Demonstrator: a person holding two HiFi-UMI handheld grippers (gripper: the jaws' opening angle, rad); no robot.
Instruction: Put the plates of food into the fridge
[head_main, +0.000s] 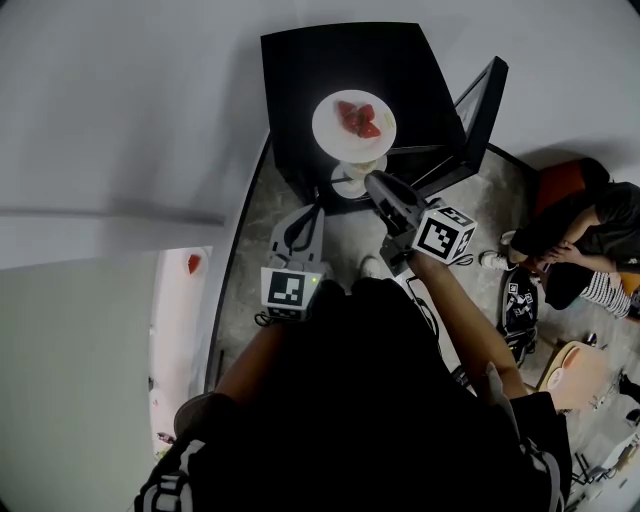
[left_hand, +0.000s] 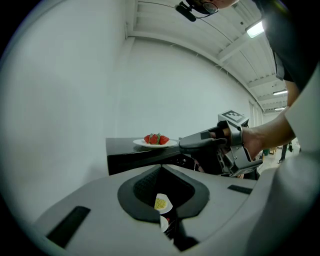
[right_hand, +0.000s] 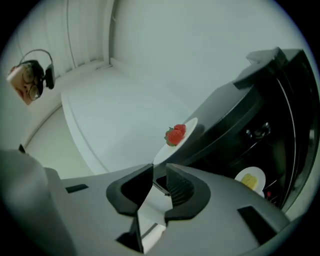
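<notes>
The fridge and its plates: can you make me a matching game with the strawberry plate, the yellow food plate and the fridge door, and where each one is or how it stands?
Things
1. round white plate of red strawberries
2. round white plate of yellow food
3. black fridge door

Places or states
A. swung open
B. on top of the black fridge
C. inside the fridge

Right pairs: 1-B, 2-C, 3-A
</notes>
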